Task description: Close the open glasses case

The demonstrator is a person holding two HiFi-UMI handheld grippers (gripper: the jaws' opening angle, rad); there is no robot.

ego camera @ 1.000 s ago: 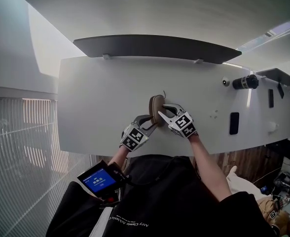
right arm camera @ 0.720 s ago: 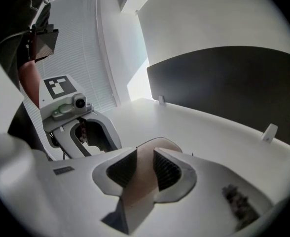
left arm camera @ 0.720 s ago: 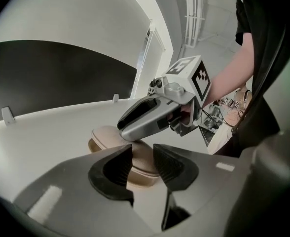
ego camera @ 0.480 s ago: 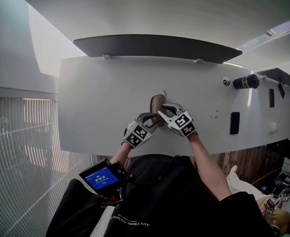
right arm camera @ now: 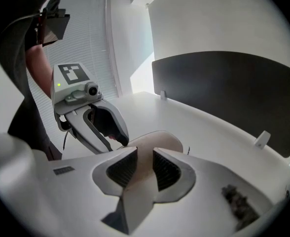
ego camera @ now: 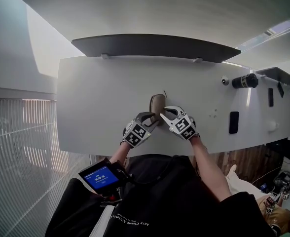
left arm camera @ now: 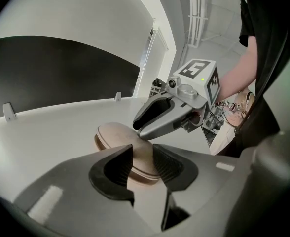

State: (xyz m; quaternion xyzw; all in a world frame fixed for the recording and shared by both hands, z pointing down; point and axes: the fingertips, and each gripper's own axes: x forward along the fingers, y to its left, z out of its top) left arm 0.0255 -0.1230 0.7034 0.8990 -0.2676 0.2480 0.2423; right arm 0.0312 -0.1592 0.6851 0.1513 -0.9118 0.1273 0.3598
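A tan glasses case (ego camera: pixel 157 104) lies on the white table (ego camera: pixel 95 102). In the left gripper view the case (left arm camera: pixel 116 135) looks flat, with only a thin seam between lid and base. My left gripper (ego camera: pixel 151 120) is at its near end, jaws drawn to a narrow slit (left arm camera: pixel 142 164) with nothing between them. My right gripper (ego camera: pixel 163 113) comes from the right, and its fingertips (left arm camera: pixel 139 126) rest on the lid. Its jaws (right arm camera: pixel 145 169) are likewise almost touching, with the case (right arm camera: pixel 157 139) just beyond them. The left gripper (right arm camera: pixel 115 144) faces it across the case.
A dark curved panel (ego camera: pixel 155 46) runs along the table's far edge. A black cylinder (ego camera: pixel 245 82) and a small black slab (ego camera: pixel 234 122) lie at the table's right end. A device with a blue screen (ego camera: pixel 99 177) hangs at the person's chest. Window blinds (ego camera: pixel 21 147) fill the left.
The case's lid has come down from a raised tilt to nearly flat. Both grippers have shifted slightly and stay at the case's near end.
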